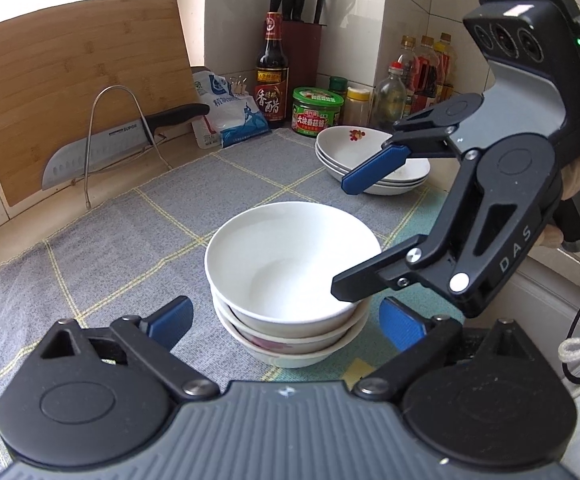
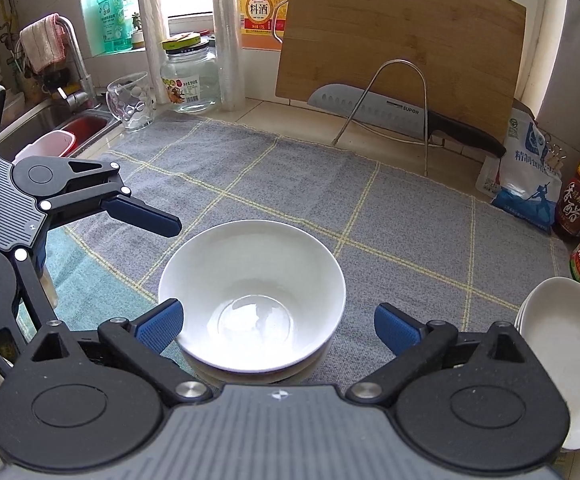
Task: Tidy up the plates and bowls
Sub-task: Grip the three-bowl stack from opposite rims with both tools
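A stack of three white bowls (image 1: 290, 280) stands on the grey checked mat (image 1: 130, 240); it also shows in the right wrist view (image 2: 252, 296). A stack of white plates with a flower print (image 1: 353, 152) sits behind it, and at the right edge of the right wrist view (image 2: 569, 344). My left gripper (image 1: 286, 322) is open, fingers on either side of the bowl stack. My right gripper (image 2: 276, 326) is open around the top bowl; in the left wrist view (image 1: 343, 236) it reaches in from the right, one finger inside the rim.
A bamboo cutting board (image 1: 78, 88) and a knife (image 1: 102, 148) lean in a wire rack at the back. Sauce bottles and jars (image 1: 313, 108) stand by the wall. A salt bag (image 2: 525, 176), a glass jar (image 2: 188, 76), a glass mug (image 2: 130, 100) and the sink (image 2: 50, 128) border the mat.
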Action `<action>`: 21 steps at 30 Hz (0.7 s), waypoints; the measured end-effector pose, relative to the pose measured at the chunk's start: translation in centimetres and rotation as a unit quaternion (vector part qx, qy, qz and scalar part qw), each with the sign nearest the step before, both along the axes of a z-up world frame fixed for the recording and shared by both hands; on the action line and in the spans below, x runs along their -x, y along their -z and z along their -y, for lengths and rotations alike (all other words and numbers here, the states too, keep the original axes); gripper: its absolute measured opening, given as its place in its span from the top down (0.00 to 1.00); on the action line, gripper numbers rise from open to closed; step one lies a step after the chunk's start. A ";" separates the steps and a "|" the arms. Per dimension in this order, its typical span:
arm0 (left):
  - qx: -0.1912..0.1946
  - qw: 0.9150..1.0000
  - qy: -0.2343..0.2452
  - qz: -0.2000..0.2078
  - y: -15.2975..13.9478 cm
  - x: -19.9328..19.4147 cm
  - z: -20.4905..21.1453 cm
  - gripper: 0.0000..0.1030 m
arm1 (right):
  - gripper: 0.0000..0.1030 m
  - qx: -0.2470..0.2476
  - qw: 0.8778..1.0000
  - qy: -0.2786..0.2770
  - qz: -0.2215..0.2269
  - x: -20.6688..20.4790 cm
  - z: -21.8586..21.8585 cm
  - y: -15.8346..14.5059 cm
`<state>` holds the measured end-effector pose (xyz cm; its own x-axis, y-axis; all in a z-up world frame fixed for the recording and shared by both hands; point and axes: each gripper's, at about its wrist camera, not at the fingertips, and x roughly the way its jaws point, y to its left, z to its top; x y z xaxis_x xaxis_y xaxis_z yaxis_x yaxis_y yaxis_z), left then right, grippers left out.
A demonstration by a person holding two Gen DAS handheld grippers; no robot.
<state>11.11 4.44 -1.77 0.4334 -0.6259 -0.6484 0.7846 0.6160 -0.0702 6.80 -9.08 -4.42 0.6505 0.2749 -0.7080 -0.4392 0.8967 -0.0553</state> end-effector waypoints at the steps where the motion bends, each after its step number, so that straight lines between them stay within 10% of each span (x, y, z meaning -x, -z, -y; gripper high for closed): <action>1: 0.004 1.000 0.000 0.002 0.0 0.0 -0.2 0.04 | 0.00 -0.002 1.000 0.001 0.010 0.4 0.1 -0.2; 9: -0.009 0.999 0.030 -0.011 1.0 0.1 -0.5 0.03 | 0.00 0.029 0.999 -0.020 0.027 3.0 1.0 0.4; 21: -0.080 0.994 -0.069 -0.041 3.9 0.5 2.2 0.03 | 0.00 0.045 0.990 -0.127 -0.035 0.0 3.4 5.6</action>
